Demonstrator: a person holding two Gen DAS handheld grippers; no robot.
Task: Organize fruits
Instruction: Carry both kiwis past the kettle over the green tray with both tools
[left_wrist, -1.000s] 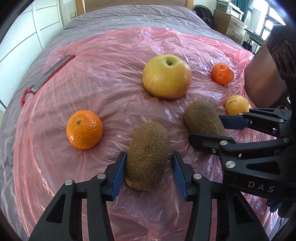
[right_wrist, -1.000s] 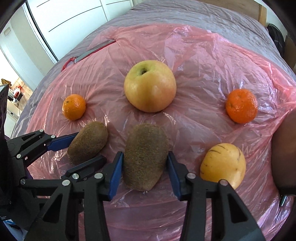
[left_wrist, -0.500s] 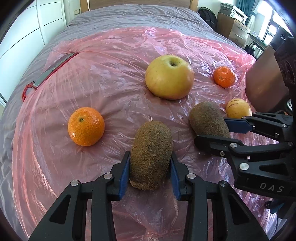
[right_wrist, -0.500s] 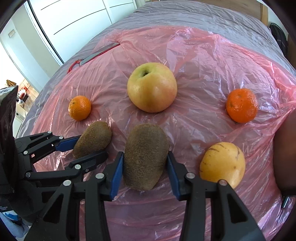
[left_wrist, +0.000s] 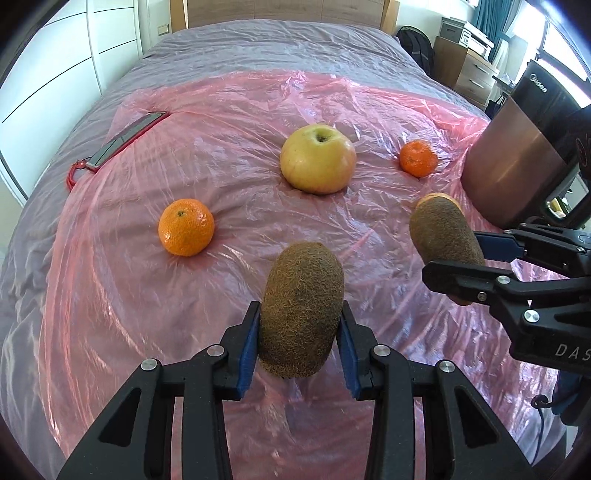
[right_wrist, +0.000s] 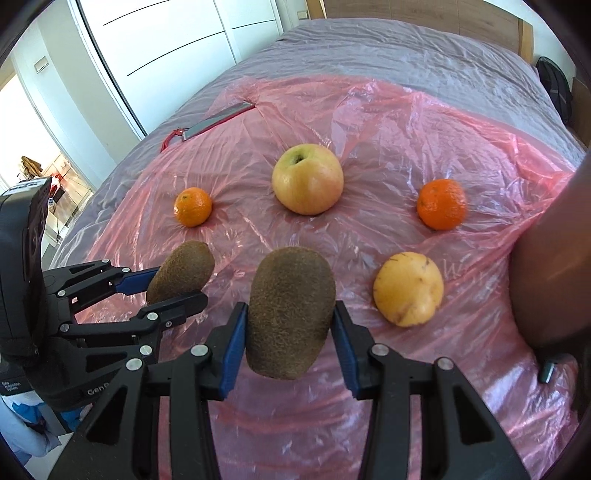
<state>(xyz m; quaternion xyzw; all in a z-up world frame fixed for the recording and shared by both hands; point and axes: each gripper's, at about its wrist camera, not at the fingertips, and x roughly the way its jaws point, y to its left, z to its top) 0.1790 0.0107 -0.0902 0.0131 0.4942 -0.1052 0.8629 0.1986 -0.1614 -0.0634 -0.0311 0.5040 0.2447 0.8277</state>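
My left gripper (left_wrist: 298, 347) is shut on a brown kiwi (left_wrist: 301, 308) and holds it above the pink plastic sheet (left_wrist: 110, 295). My right gripper (right_wrist: 288, 339) is shut on a second kiwi (right_wrist: 290, 312), also lifted; it shows at the right of the left wrist view (left_wrist: 445, 230). The left gripper's kiwi shows in the right wrist view (right_wrist: 181, 271). On the sheet lie a large yellow-green apple (left_wrist: 317, 164), a left tangerine (left_wrist: 185, 227), a right tangerine (left_wrist: 418, 158) and a round yellow fruit (right_wrist: 408, 290).
The sheet covers a grey bed (left_wrist: 258, 44). A phone with a red strap (left_wrist: 125, 138) lies at the sheet's far left edge. A brown metallic container (left_wrist: 517, 173) stands at the right. Wardrobe doors are at the left.
Both grippers have closed on their kiwis and lifted them off the sheet. The views have pulled up and back.
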